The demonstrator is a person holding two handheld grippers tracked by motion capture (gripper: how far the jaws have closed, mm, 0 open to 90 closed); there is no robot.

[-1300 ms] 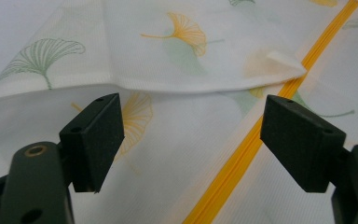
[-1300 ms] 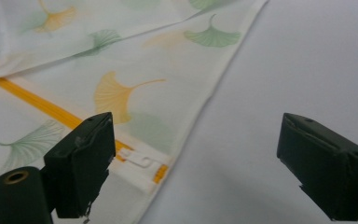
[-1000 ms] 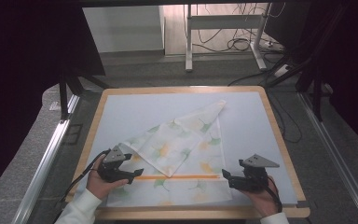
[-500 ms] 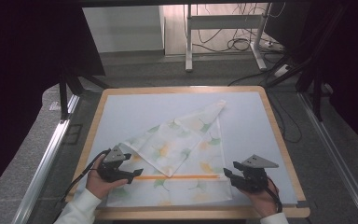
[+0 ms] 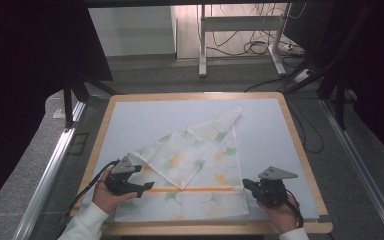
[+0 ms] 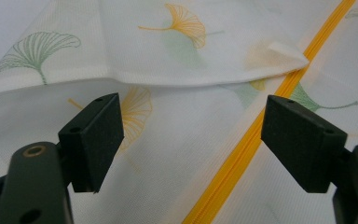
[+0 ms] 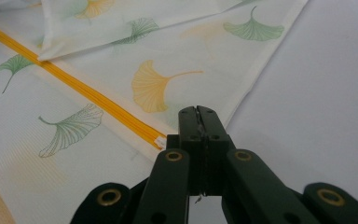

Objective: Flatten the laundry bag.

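Observation:
A white cloth (image 5: 200,150) printed with green and orange ginkgo leaves lies on the pale mat (image 5: 145,120). Its left part is folded over into a triangle that points to the far right. An orange stripe (image 5: 195,190) runs across its near part. My left gripper (image 5: 147,186) hovers open over the cloth's near left; in the left gripper view the orange stripe (image 6: 242,149) and the folded corner tip (image 6: 289,53) lie between and beyond its jaws. My right gripper (image 7: 198,112) is shut, its tip at the cloth's right edge by the end of the orange stripe (image 7: 158,140).
The mat sits in a table with a wooden rim (image 5: 300,150). Metal rails (image 5: 50,170) run along both sides of the table. Beyond its far edge are a desk frame (image 5: 240,22) and cables (image 5: 260,47) on the floor. Bare mat lies right of the cloth.

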